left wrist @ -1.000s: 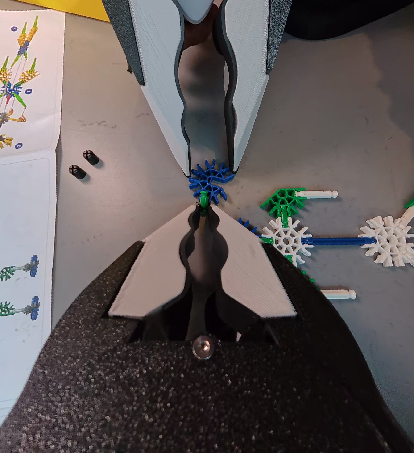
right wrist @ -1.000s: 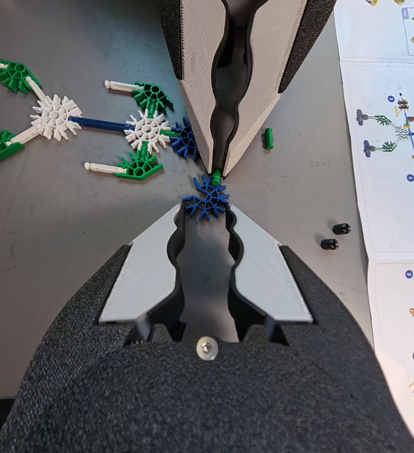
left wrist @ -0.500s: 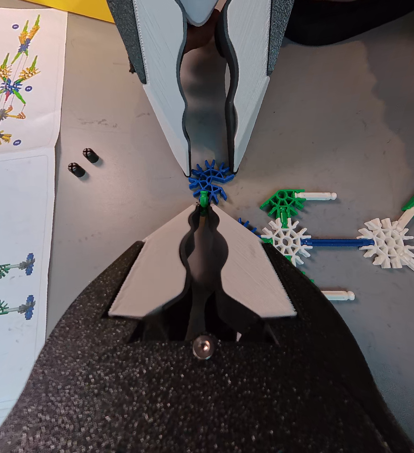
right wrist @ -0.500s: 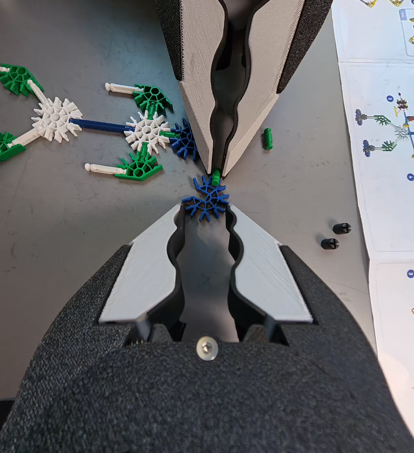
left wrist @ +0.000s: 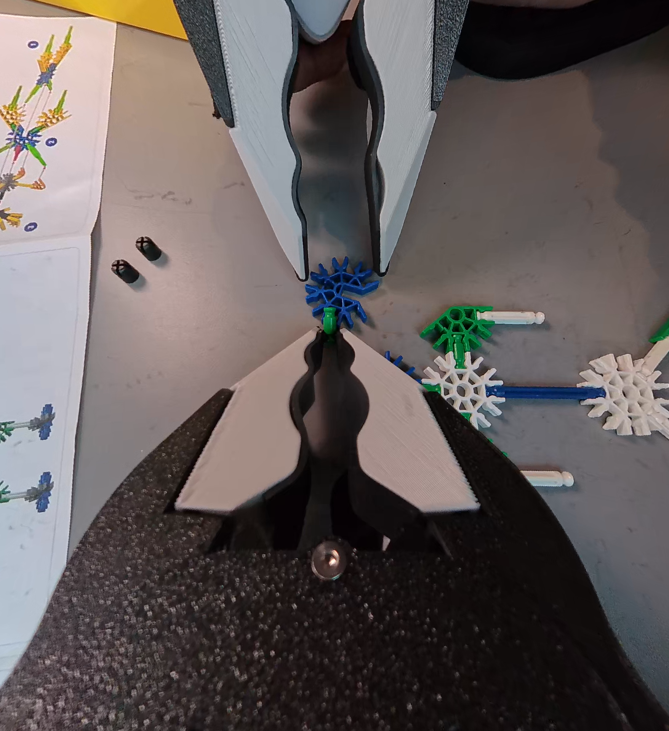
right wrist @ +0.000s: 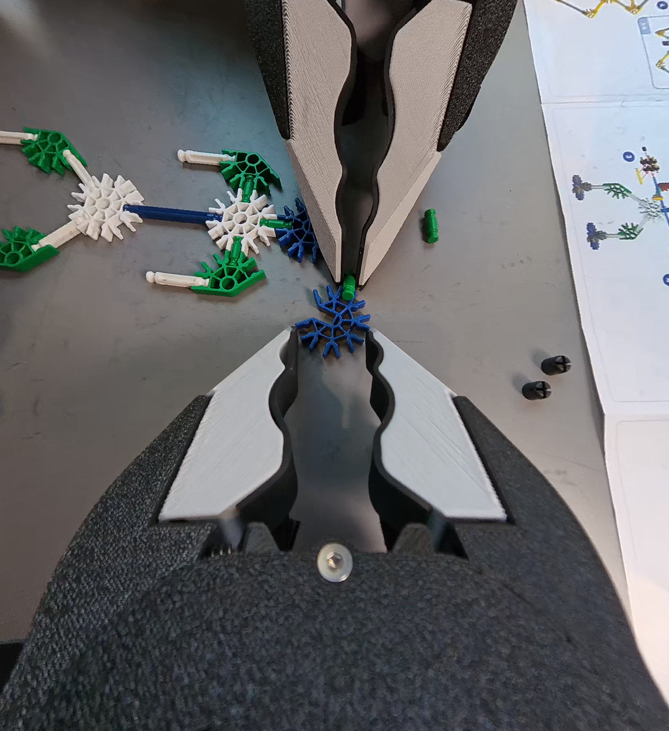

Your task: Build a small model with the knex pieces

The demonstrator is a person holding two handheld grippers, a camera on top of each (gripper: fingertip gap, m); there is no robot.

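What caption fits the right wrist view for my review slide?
Right gripper grips a blue connector while the left gripper presses a green rod into it.

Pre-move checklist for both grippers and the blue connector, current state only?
1. Left gripper shut on short green rod: ok.
2. Right gripper fingertips bracket blue snowflake connector on both sides: ok; firm clamp: cannot tell.
3. Rod tip meets a connector slot: ok; fully snapped in: cannot tell.
4. Connector flat on grey table: ok.
5. Assembled white-and-green model apart from the right gripper: ok; its blue end connector sits close beside the left finger.
6. Spare green rod and two black pieces apart from both grippers: ok.
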